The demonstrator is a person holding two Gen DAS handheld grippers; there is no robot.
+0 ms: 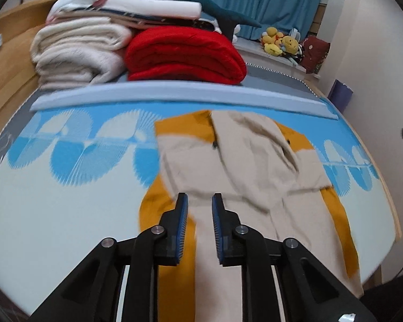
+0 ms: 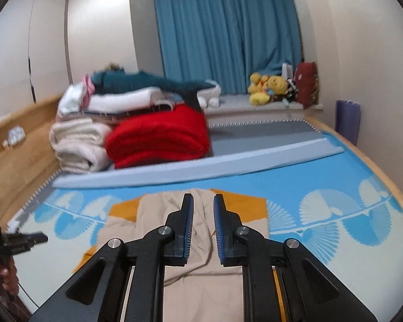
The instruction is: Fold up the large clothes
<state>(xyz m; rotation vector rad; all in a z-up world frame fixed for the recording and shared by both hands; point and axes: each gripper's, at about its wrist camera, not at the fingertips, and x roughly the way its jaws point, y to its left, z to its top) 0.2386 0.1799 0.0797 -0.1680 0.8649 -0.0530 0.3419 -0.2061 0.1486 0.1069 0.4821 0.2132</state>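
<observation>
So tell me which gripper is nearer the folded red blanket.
Left, though only slightly. The left gripper hangs over the beige-and-mustard garment, the red blanket close beyond; the right gripper views it from farther back.

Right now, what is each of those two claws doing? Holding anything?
Left gripper: open, holding nothing, above the beige and mustard garment.
Right gripper: open, holding nothing.

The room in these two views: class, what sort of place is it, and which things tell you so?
Most likely a bedroom: a bed with a wooden headboard, folded blankets piled on it, and soft toys by the blue curtain.
</observation>
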